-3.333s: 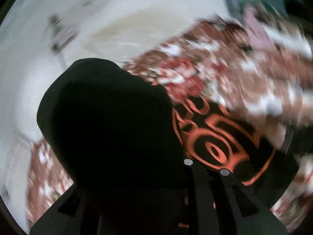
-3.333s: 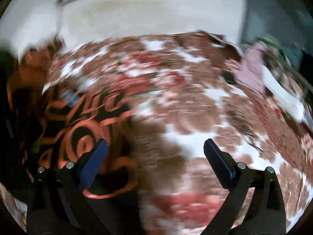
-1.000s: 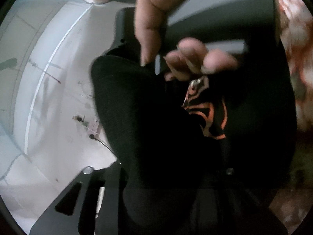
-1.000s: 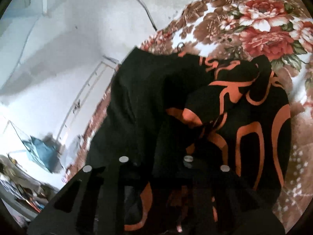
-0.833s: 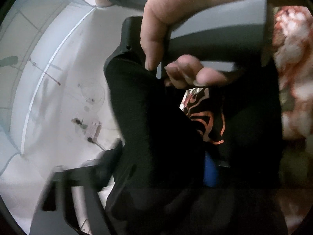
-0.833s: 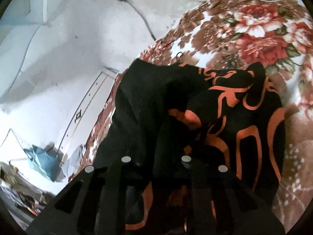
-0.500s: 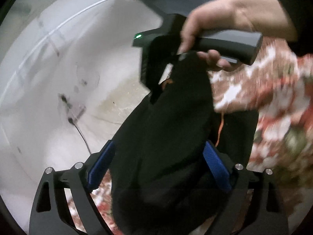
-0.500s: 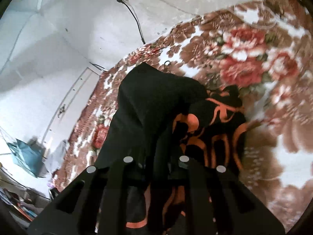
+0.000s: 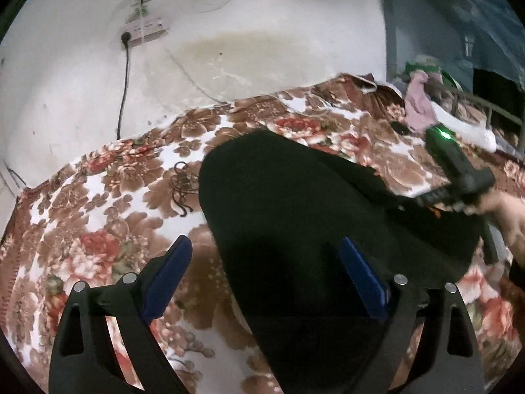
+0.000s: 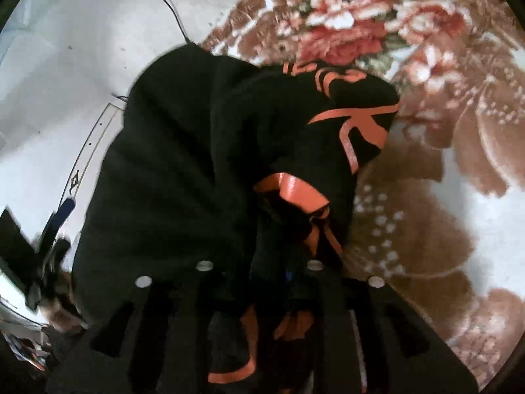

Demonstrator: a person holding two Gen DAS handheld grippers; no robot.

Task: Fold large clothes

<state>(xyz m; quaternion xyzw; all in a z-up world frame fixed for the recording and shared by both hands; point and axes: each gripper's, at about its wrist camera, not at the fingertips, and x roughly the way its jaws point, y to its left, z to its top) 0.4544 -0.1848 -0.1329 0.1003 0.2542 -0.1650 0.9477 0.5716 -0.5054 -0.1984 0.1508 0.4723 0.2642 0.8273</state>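
Note:
A black garment with orange print point(image 9: 295, 203) lies on the floral bed cover point(image 9: 108, 203). My left gripper point(image 9: 265, 272) is open above the bed, blue pads wide apart; the garment's near edge runs between them, not held. In the right wrist view my right gripper point(image 10: 259, 269) is shut on a bunched fold of the black and orange garment point(image 10: 203, 151), which hangs over and hides its fingertips. The right gripper's body with a green light point(image 9: 456, 167) and the person's hand show at the right of the left wrist view.
A white wall with a power strip and black cable point(image 9: 144, 29) stands behind the bed. Pink and white clothes point(image 9: 420, 105) lie at the bed's far right corner by a metal rail. Floral bed cover point(image 10: 426, 131) extends right of the garment.
My left gripper let go of the garment, opened and drew back. My right gripper kept its hold and lowered the garment onto the bed.

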